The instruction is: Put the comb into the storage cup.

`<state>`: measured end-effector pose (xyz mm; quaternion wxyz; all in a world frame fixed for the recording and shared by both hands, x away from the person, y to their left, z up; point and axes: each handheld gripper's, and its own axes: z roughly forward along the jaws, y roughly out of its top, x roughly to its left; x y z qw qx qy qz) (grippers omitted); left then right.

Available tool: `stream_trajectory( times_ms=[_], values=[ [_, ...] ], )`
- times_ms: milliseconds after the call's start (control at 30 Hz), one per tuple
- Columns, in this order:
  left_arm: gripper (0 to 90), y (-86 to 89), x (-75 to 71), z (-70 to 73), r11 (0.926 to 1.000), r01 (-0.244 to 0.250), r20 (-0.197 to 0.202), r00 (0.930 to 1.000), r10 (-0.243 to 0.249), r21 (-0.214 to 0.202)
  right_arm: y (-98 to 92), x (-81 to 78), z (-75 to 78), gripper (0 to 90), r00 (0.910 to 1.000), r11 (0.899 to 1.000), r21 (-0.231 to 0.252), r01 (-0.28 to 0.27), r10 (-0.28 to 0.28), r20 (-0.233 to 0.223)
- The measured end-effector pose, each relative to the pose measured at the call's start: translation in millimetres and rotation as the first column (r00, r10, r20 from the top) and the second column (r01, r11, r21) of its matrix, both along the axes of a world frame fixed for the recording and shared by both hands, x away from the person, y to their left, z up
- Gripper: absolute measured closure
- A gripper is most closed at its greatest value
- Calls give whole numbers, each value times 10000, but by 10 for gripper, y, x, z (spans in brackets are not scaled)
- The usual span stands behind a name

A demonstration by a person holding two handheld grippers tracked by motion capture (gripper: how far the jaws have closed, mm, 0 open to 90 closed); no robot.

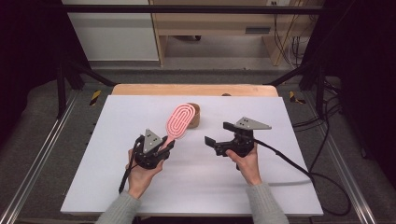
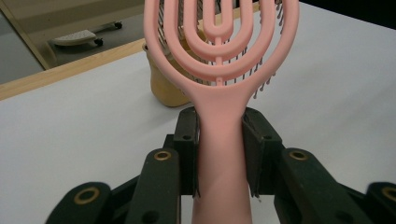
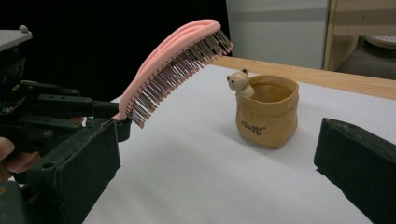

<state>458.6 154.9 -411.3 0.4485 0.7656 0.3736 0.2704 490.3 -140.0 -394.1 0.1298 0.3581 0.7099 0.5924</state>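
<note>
Two grippers over white table: left gripper clamped pink hairbrush by handle, head raised beside tan bear pot; right gripper stood open, holding nothing.

Wooden shelving behind white table

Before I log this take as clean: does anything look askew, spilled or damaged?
Nothing stands out. The left claw grips the pink hairbrush squarely by its handle, bristles intact, and the small tan pot stands upright on the white table.
</note>
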Motion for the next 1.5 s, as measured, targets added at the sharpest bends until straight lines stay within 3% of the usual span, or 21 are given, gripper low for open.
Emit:
stream_trajectory(
  times_ms=[633, 733, 967, 1500],
  values=[
    [691, -196, -25, -13, 10000, -16, 182, 9998, 16, 6, 71, 32, 87, 7, 9999, 9996, 243, 106, -107, 14],
    [691, -217, -40, -13, 9999, 18, 182, 9998, -15, -140, 84, 37, 97, 7, 10000, 9996, 281, 90, -90, 3],
    [691, -270, -91, -24, 9999, 32, 443, 9990, -25, -145, 131, 44, 116, 8, 10000, 9995, 318, 65, -64, -4],
    [691, -338, -137, -96, 9999, 53, 575, 9983, -43, -162, 181, 102, 71, 17, 9988, 9984, 544, 171, -146, -462]
  ],
)
